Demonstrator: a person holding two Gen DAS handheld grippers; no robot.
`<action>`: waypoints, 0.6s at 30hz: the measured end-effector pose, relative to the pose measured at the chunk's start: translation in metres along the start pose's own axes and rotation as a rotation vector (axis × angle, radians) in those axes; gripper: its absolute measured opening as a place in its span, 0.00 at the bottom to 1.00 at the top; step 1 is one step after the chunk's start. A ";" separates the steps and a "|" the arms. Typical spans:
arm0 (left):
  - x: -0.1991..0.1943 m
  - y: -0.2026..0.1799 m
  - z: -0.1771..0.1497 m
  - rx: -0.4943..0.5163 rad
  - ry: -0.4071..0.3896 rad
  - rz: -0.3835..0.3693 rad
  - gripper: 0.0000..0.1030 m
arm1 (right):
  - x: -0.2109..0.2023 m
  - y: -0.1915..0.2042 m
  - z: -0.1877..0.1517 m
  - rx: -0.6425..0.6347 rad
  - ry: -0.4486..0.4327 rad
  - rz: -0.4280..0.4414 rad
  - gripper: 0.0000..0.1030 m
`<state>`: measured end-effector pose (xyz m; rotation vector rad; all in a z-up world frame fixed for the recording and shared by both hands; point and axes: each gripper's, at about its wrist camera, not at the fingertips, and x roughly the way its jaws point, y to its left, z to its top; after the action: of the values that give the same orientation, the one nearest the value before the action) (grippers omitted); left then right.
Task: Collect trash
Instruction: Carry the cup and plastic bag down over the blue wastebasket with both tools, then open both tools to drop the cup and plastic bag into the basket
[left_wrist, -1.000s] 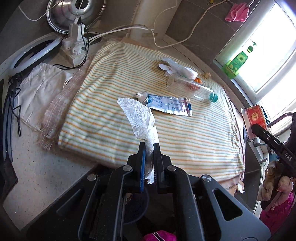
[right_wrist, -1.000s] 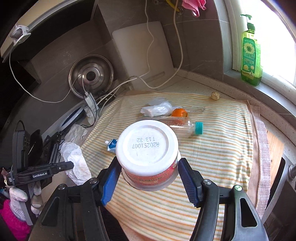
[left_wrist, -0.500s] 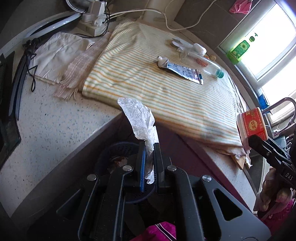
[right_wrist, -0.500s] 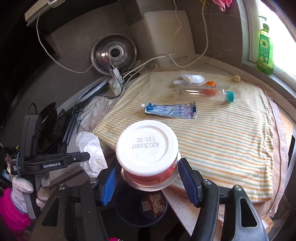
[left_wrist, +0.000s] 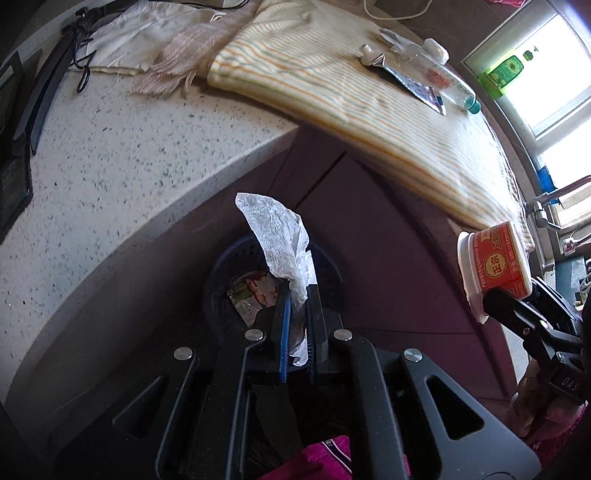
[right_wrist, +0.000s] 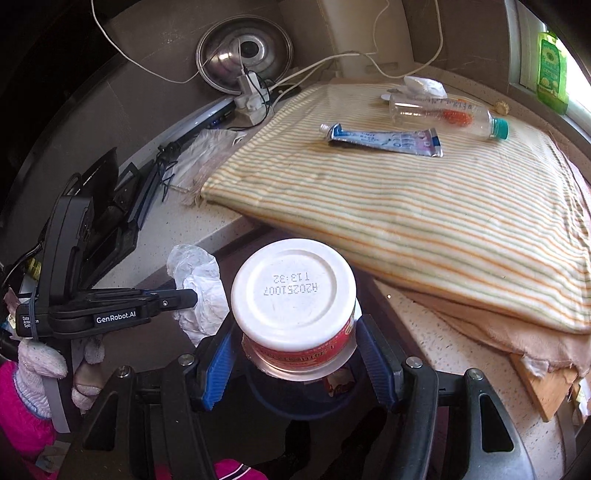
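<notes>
- The left gripper (left_wrist: 297, 314) has its fingers closed tight on a crumpled white tissue (left_wrist: 282, 240), which sticks up past the tips; straight below them sits the dark blue bin (left_wrist: 221, 291), wrappers already in it.
- The right gripper (right_wrist: 295, 354) has its fingers clamped on either side of a red cup with a white lid (right_wrist: 293, 291); the bin rim (right_wrist: 266, 397) shows just beneath the cup.
- To do the drop well, I would centre each piece over the bin mouth before letting go: the tissue is light and may cling to a finger pad, while the cup is bulky and could clip the rim.
- Beyond the fingers, on the striped cloth (right_wrist: 424, 206) over the bench (left_wrist: 110, 155), a toothpaste tube (right_wrist: 384, 138) and a clear plastic bottle (right_wrist: 447, 114) lie waiting, near each other.
- The left wrist view shows what lies inside the bin; the right wrist view hides that behind the cup, but shows the gloved hand (right_wrist: 40, 365) carrying the left gripper.
</notes>
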<state>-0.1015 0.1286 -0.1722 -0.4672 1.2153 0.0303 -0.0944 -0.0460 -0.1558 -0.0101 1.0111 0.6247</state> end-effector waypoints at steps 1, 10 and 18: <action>0.004 0.002 -0.002 -0.001 0.010 0.002 0.05 | 0.004 0.001 -0.003 0.001 0.008 -0.002 0.64; 0.048 0.013 -0.023 0.017 0.096 0.039 0.05 | 0.047 0.004 -0.031 0.014 0.092 -0.037 0.64; 0.078 0.010 -0.032 0.055 0.145 0.063 0.05 | 0.082 0.001 -0.053 0.032 0.158 -0.063 0.64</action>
<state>-0.1052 0.1090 -0.2544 -0.3877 1.3696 0.0171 -0.1063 -0.0208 -0.2494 -0.0635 1.1695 0.5562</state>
